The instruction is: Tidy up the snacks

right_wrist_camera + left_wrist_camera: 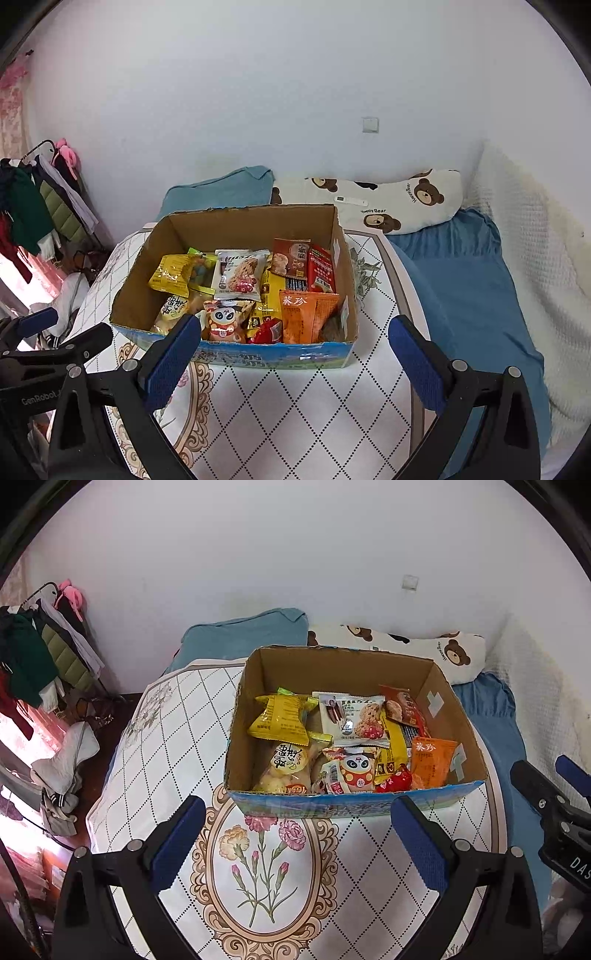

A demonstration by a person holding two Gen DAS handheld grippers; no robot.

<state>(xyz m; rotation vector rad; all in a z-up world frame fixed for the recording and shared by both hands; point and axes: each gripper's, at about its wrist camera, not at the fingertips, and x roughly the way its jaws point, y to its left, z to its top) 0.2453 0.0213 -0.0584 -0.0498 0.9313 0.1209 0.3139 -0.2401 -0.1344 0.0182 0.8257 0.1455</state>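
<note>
Snacks (pixel 343 746) lay gathered in box (pixel 332 664) on table (pixel 166 738); both grippers (pixel 299 838) (pixel 295 354) hovered short, fingers apart, empty.

The orange packet (pixel 301 314) at the near right of the box reads "蔡珍". The bear-print pillow (pixel 413 201) on the bed beyond carries "Happy Bear" beside its bears. At the left edge of the right wrist view, the left gripper's body (pixel 37 400) shows "GenRobot"; other wrapper print is too small to read.
</note>
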